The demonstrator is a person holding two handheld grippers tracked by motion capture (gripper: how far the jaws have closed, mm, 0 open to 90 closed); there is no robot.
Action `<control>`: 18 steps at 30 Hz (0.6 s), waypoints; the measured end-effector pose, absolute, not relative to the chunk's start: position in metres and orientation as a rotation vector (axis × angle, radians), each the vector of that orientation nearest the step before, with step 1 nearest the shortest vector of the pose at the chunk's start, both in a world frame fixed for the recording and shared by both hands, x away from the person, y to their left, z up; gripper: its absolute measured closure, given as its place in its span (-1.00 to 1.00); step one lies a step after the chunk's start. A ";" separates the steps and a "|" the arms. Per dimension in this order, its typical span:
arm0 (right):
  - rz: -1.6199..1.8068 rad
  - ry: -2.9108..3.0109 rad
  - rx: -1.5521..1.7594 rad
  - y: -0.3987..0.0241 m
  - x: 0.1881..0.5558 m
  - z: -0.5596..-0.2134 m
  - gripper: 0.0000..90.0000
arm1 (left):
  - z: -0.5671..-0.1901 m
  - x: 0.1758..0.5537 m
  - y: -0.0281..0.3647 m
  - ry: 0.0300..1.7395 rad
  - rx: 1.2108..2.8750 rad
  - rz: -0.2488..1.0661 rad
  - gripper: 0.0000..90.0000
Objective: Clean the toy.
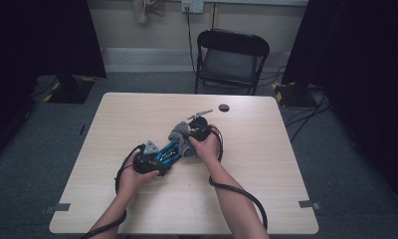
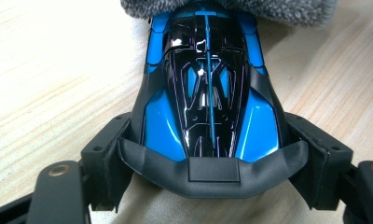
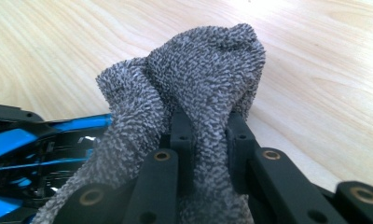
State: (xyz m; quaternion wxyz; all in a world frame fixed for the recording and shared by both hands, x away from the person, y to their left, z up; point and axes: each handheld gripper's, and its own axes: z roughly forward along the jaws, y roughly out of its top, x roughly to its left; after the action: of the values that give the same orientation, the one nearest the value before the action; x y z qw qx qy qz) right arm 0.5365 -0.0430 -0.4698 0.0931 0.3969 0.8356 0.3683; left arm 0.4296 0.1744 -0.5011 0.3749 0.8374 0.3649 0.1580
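A glossy blue and black toy car [image 2: 208, 93] lies on the wooden table [image 1: 137, 114]. My left gripper [image 2: 212, 161] is shut on it, one jaw pressed against each side near its dark bumper. In the high view the car [image 1: 168, 152] sits between both hands, with the left gripper [image 1: 159, 158] at its lower-left end. My right gripper [image 3: 210, 135] is shut on a bunched grey terry cloth [image 3: 198, 79], which rests against the far end of the car [image 3: 35, 154]. From above, the cloth [image 1: 182, 140] is at the right gripper [image 1: 191, 137]; its edge [image 2: 231, 9] overlaps the car's nose.
A small dark round disc [image 1: 224, 107] lies near the table's far edge. A black folding chair [image 1: 231, 57] stands behind the table. Grey tape marks [image 1: 61, 207] [image 1: 310, 204] sit near the front corners. Cables trail from both grippers along the forearms.
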 end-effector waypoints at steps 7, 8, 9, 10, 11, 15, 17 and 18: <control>1.058 2.458 1.187 -0.049 0.539 -0.472 0.73 | -0.501 0.430 0.174 0.934 2.144 0.404 -0.46; 1.049 2.451 1.197 -0.050 0.539 -0.473 0.73 | -0.501 0.430 0.174 0.934 2.144 0.404 -0.46; 1.049 2.444 1.211 -0.051 0.539 -0.473 0.73 | -0.501 0.430 0.174 0.936 2.141 0.403 -0.46; 1.050 2.439 1.214 -0.051 0.539 -0.474 0.73 | -0.501 0.430 0.174 0.936 2.141 0.403 -0.46; 1.041 2.435 1.217 -0.052 0.539 -0.475 0.73 | -0.501 0.430 0.174 0.934 2.144 0.404 -0.46; 1.016 2.420 1.232 -0.055 0.541 -0.478 0.73 | -0.501 0.430 0.174 0.936 2.140 0.402 -0.46; 1.010 2.405 1.244 -0.058 0.542 -0.480 0.73 | -0.501 0.430 0.174 0.934 2.143 0.404 -0.46; 1.018 2.398 1.250 -0.059 0.542 -0.481 0.73 | -0.501 0.430 0.174 0.934 2.144 0.404 -0.46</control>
State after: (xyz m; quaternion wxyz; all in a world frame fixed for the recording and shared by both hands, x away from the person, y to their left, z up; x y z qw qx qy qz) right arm 0.5419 -0.0590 -0.4806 0.1258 0.4293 0.8232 0.3496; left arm 0.4296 0.1744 -0.5011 0.3750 0.8375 0.3649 0.1577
